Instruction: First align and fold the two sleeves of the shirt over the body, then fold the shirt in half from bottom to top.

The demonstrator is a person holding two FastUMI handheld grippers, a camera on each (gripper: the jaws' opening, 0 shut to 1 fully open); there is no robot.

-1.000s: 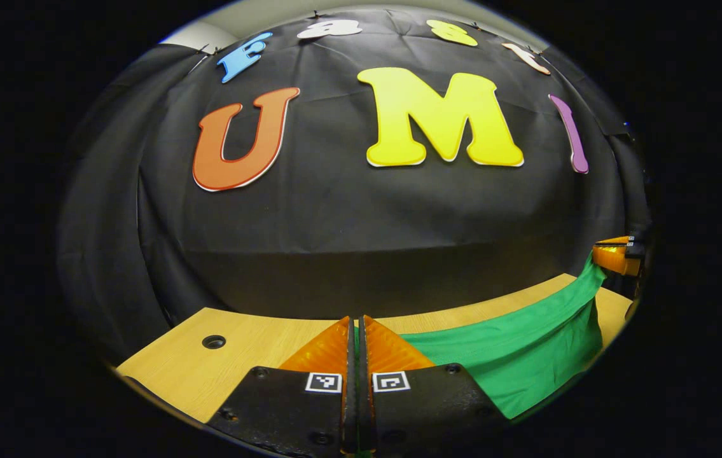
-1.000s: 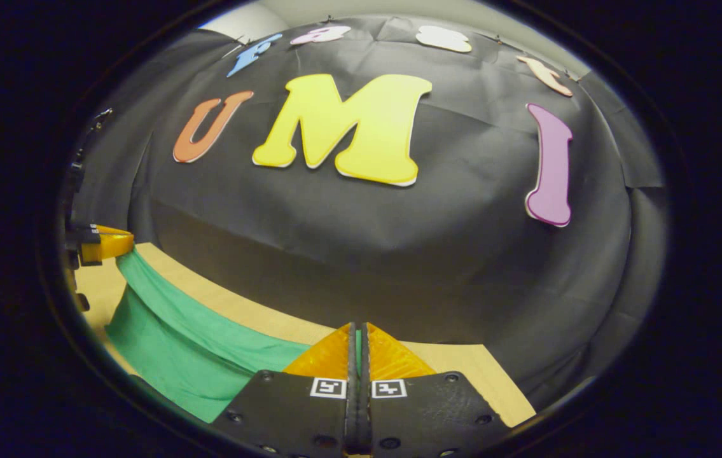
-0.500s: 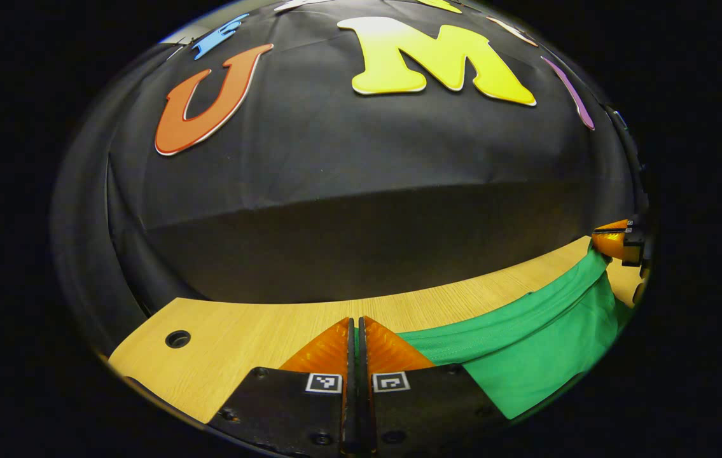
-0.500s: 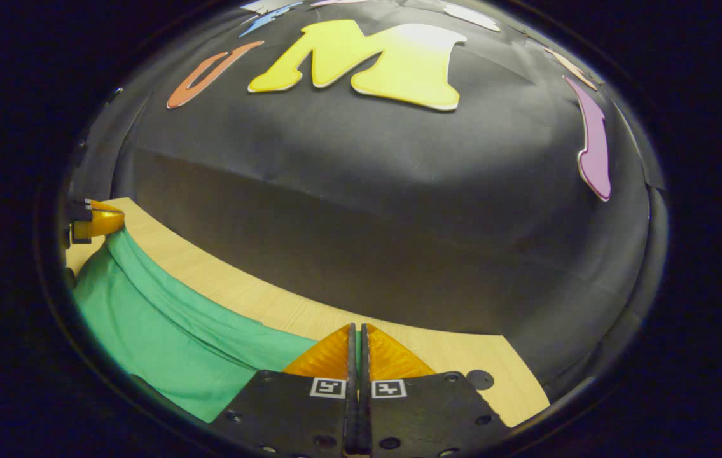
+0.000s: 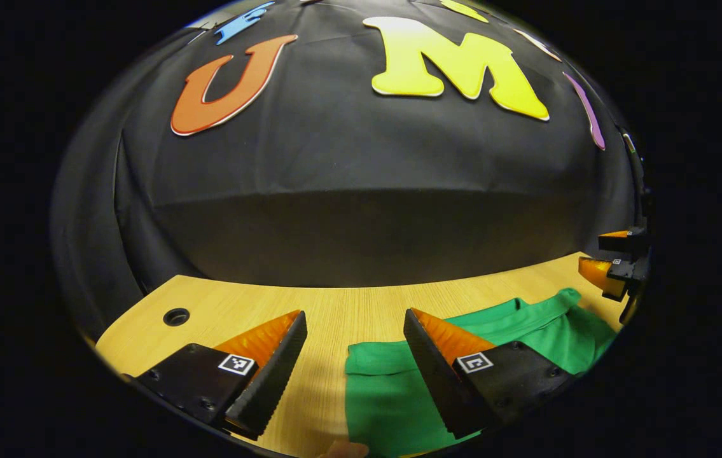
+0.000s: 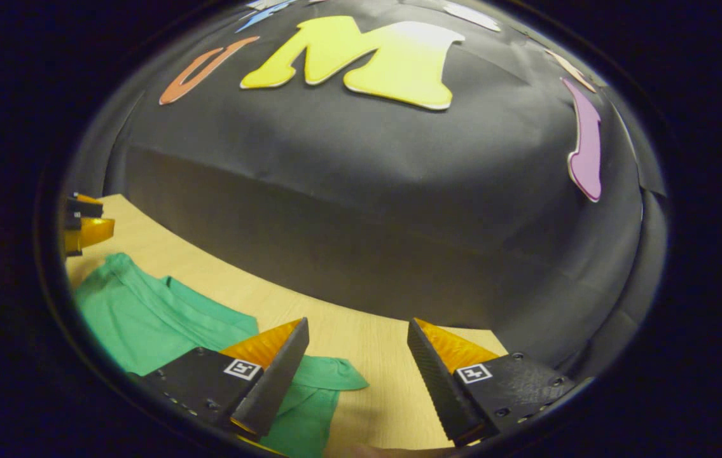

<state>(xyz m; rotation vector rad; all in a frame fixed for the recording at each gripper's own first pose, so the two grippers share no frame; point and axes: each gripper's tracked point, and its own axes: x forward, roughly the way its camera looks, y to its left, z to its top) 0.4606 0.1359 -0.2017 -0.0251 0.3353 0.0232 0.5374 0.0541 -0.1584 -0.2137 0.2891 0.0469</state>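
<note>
Both claws spread wide, pinching nothing: left gripper over the shirt's near corner, right gripper over the opposite corner of the shirt, fabric lying loose on the table toward its far edge. Probably the bottom-to-top fold just laid down, though sleeves hidden, so completion cannot be confirmed. Risks from here: could snag a fingertip on the top layer while pulling away and drag the fold open, since one finger hangs right above the cloth in each view; could leave the corners uneven, with the released edge already rumpled and a small flap poking out past the right gripper's finger; could slide on smooth wood if nudged. Surface: pale wood-grain table, a round hole near its left corner. Room: black cloth wall close behind the far edge, dim light, no clutter.
</note>
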